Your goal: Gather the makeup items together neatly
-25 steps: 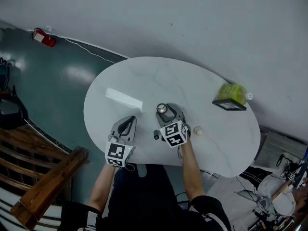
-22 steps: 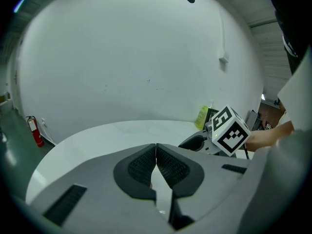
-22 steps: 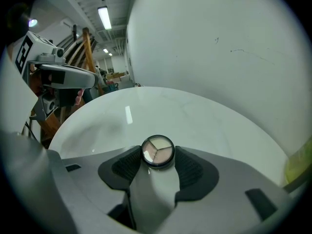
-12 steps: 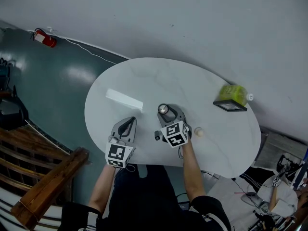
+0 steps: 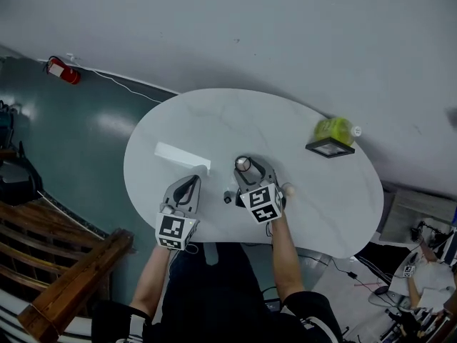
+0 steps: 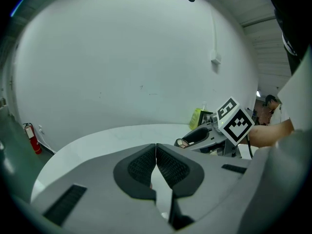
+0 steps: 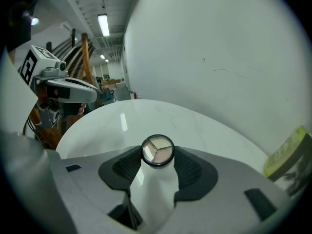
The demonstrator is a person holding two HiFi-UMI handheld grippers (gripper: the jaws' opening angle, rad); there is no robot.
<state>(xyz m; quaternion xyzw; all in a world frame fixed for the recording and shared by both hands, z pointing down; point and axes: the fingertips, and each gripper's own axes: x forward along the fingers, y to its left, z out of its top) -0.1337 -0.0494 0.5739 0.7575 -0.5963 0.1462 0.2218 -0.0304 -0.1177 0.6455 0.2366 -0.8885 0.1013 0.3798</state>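
Round compact (image 7: 157,150), clamped inside right tool (image 7: 157,156)

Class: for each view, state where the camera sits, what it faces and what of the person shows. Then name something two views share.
Head view: on the person's head, looking steeply down at the white table; forearms, left gripper and right gripper show.
Left gripper view: on the left gripper, looking along its shut fingers toward the wall; right gripper at right.
Right gripper view: on the right gripper, looking along fingers clamped on the round compact; left gripper at left.
Shared: both gripper views show the green bottle.
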